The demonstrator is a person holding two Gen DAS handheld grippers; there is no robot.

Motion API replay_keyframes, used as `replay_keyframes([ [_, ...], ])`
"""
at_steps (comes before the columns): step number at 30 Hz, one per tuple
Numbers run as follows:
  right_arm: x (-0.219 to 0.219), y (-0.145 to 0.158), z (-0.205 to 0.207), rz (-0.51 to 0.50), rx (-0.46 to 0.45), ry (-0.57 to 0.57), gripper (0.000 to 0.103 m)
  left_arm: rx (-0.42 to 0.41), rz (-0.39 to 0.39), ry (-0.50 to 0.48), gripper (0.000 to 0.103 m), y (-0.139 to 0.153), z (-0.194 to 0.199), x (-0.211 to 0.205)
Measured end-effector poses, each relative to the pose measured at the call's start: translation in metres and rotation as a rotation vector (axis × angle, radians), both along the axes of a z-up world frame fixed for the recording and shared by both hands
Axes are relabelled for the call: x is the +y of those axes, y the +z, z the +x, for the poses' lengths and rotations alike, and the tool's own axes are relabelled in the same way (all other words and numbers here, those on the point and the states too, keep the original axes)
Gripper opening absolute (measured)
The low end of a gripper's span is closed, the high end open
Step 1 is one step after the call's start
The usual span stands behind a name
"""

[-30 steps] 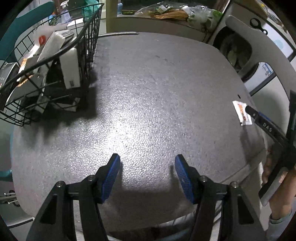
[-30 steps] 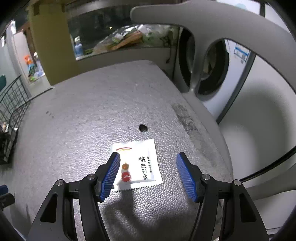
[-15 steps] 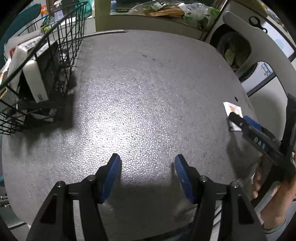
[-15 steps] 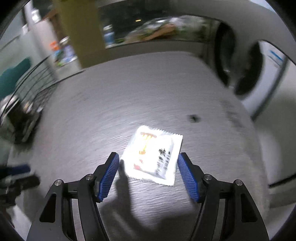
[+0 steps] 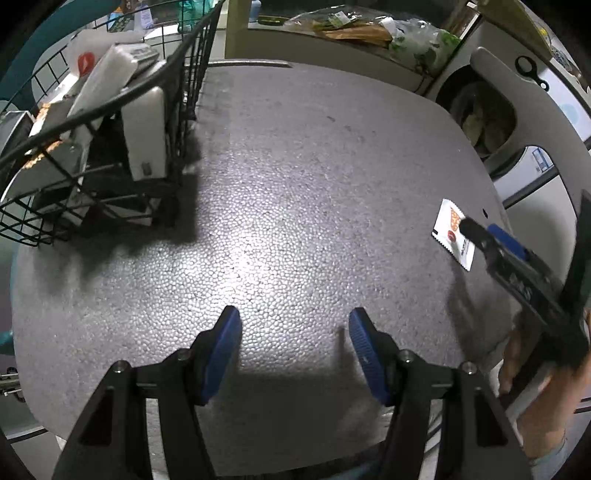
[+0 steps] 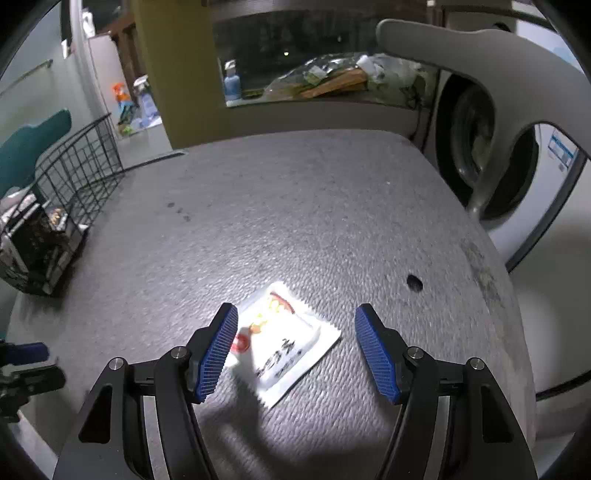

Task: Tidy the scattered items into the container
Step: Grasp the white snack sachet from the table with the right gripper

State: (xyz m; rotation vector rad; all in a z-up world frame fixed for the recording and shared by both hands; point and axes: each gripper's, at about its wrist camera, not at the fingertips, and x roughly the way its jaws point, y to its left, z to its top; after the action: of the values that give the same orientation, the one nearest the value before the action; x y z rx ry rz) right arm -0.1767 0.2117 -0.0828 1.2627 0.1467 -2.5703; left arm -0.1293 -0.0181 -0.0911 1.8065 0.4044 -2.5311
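Observation:
A white sachet (image 6: pixel 284 339) with red and orange print lies flat on the grey pebbled table (image 6: pixel 295 206). My right gripper (image 6: pixel 295 310) hangs open just above it. The sachet lies between the blue pads, its left corner hidden behind the left pad. The left wrist view shows the same sachet (image 5: pixel 448 229) at the table's right edge, under the right gripper (image 5: pixel 484 234). A black wire basket (image 5: pixel 110 155) holding several packets stands at the far left. My left gripper (image 5: pixel 293 325) is open over bare table, with nothing between its fingers.
A white chair back (image 6: pixel 480 62) and a washing machine door (image 6: pixel 480 147) stand beyond the table's right edge. A small dark hole (image 6: pixel 414 283) marks the table right of the sachet. A cluttered counter (image 5: pixel 369 33) runs behind. A person's hand (image 5: pixel 546 398) holds the right gripper.
My right gripper has swung and rolled over the sachet, which now lies slanted between its fingers instead of by the left one. The left gripper swayed a little and stays open.

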Motion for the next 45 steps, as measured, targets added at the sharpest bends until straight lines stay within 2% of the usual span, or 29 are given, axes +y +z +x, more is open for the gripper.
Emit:
replay_keyframes([
  [4,-0.009,-0.006,-0.009,0.006,0.006,0.028,0.066,-0.002,-0.009,-0.007,0.067,0.000,0.000,0.001],
  [7,-0.020,-0.010,-0.003,0.030,-0.002,0.098,0.066,-0.008,0.000,-0.004,0.067,-0.002,0.001,-0.001],
  [9,-0.027,-0.009,0.002,0.038,0.001,0.142,0.056,-0.012,-0.008,-0.007,0.067,-0.002,0.002,0.002],
  [10,-0.029,-0.009,0.004,0.021,-0.026,0.164,0.055,-0.014,-0.013,-0.008,0.067,-0.002,0.002,0.002],
  [19,-0.060,-0.004,0.055,-0.031,-0.101,0.339,0.055,-0.009,-0.022,0.007,0.067,0.002,0.006,-0.002],
  [22,-0.058,0.004,0.067,-0.006,-0.060,0.282,0.055,-0.012,-0.016,0.013,0.067,0.002,0.010,-0.006],
  [24,-0.053,0.005,0.070,-0.009,-0.063,0.243,0.061,-0.015,-0.017,0.017,0.067,0.003,0.013,-0.009],
  [27,-0.050,0.000,0.068,-0.012,-0.071,0.222,0.064,-0.015,-0.008,0.019,0.067,0.004,0.013,-0.011],
  [34,-0.071,-0.010,0.081,0.037,-0.056,0.292,0.064,-0.019,0.000,0.017,0.067,0.004,0.016,-0.014],
  [38,-0.079,-0.013,0.084,0.067,-0.041,0.315,0.070,-0.022,-0.003,0.025,0.067,0.004,0.017,-0.017],
  [43,-0.083,-0.013,0.087,0.072,-0.037,0.343,0.064,-0.030,0.001,0.029,0.067,0.001,0.017,-0.016],
  [45,-0.085,-0.012,0.089,0.073,-0.031,0.355,0.054,-0.031,-0.003,0.029,0.067,0.001,0.017,-0.014],
])
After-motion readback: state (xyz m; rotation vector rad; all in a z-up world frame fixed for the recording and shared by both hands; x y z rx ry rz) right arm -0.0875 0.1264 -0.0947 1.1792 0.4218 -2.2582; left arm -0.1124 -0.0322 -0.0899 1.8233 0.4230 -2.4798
